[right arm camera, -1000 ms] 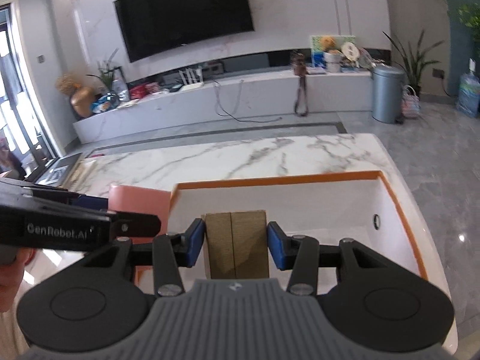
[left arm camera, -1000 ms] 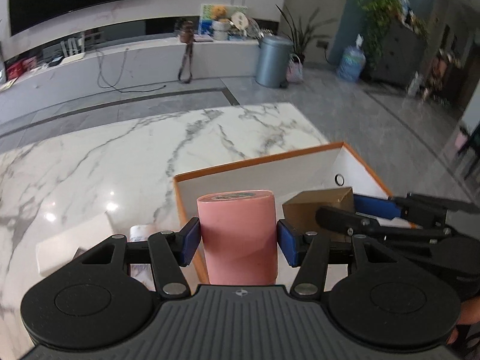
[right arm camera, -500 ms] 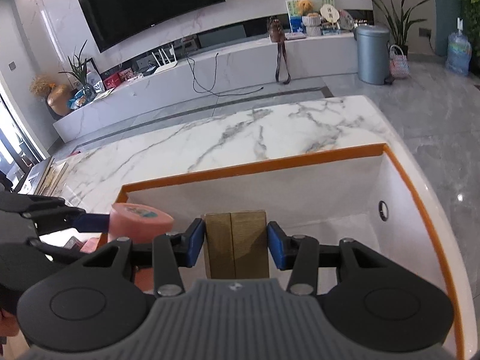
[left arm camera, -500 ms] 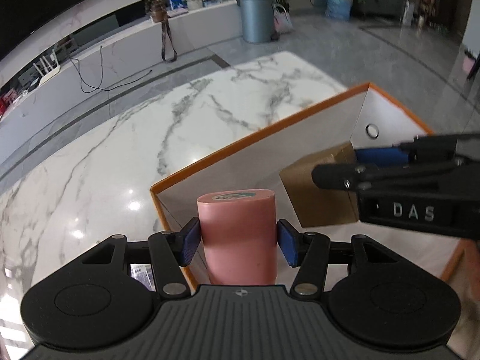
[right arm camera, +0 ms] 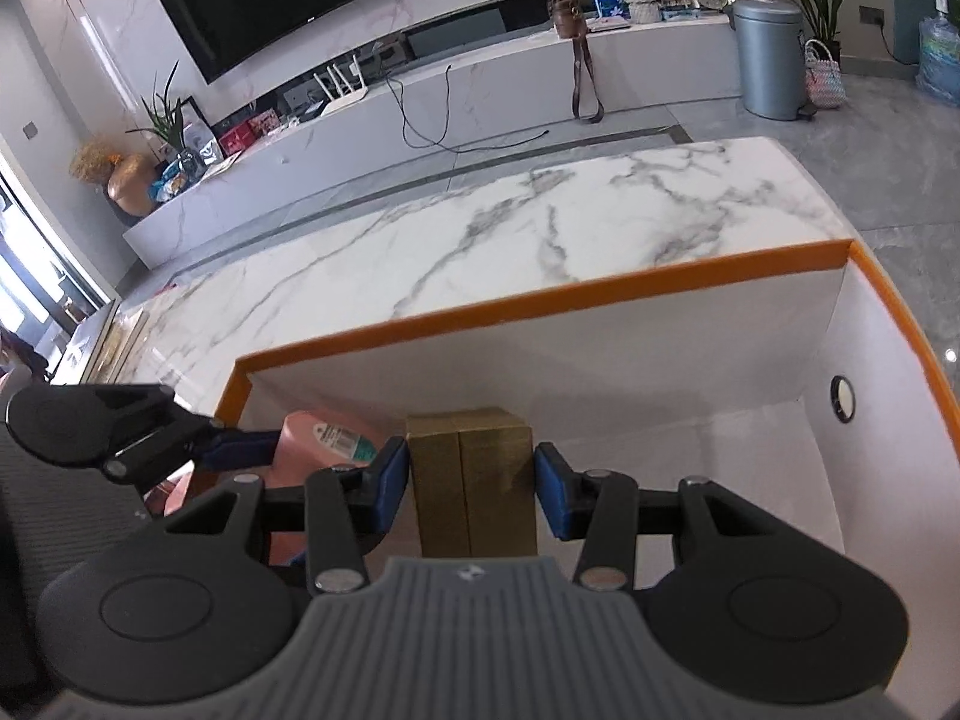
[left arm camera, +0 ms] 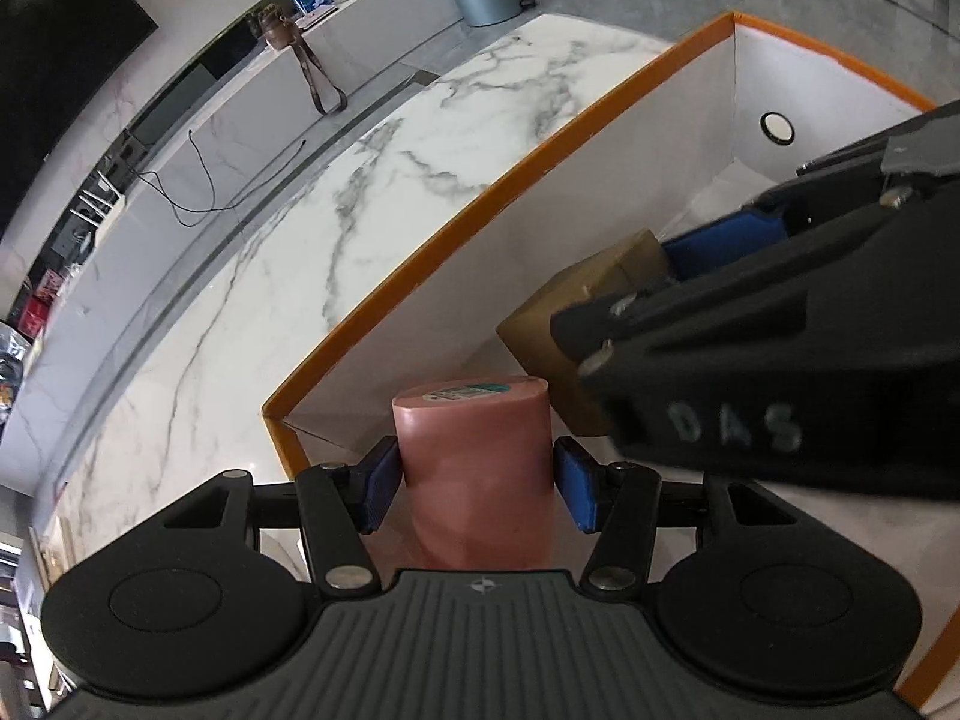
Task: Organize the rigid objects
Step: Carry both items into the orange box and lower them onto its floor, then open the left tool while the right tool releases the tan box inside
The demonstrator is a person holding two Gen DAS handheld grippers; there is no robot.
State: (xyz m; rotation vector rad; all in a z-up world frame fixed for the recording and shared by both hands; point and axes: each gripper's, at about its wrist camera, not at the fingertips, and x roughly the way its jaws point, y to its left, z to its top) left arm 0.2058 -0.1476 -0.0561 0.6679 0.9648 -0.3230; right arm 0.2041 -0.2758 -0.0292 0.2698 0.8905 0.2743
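Note:
My left gripper (left arm camera: pixel 478 489) is shut on a pink cylinder (left arm camera: pixel 474 456) with a label on its top end. The cylinder hangs just inside the near left corner of a white box with an orange rim (left arm camera: pixel 480 204). My right gripper (right arm camera: pixel 471 489) is shut on a small brown cardboard box (right arm camera: pixel 468 480), held inside the same white box (right arm camera: pixel 540 300), to the right of the cylinder (right arm camera: pixel 324 438). In the left wrist view the brown box (left arm camera: pixel 576 324) sits just beyond the cylinder, half hidden by the right gripper's black body.
The white box stands on a marble table (right arm camera: pixel 540 228) near its right end. A round grommet (right arm camera: pixel 842 399) sits in the box's right wall. Pale wrapping (left arm camera: pixel 714 204) lies on the box floor. Flat items (right arm camera: pixel 114 342) lie at the table's far left.
Both grippers have sunk from above the rim into the white box, each keeping its object. The left gripper has rolled, so the box now looks tilted in its view.

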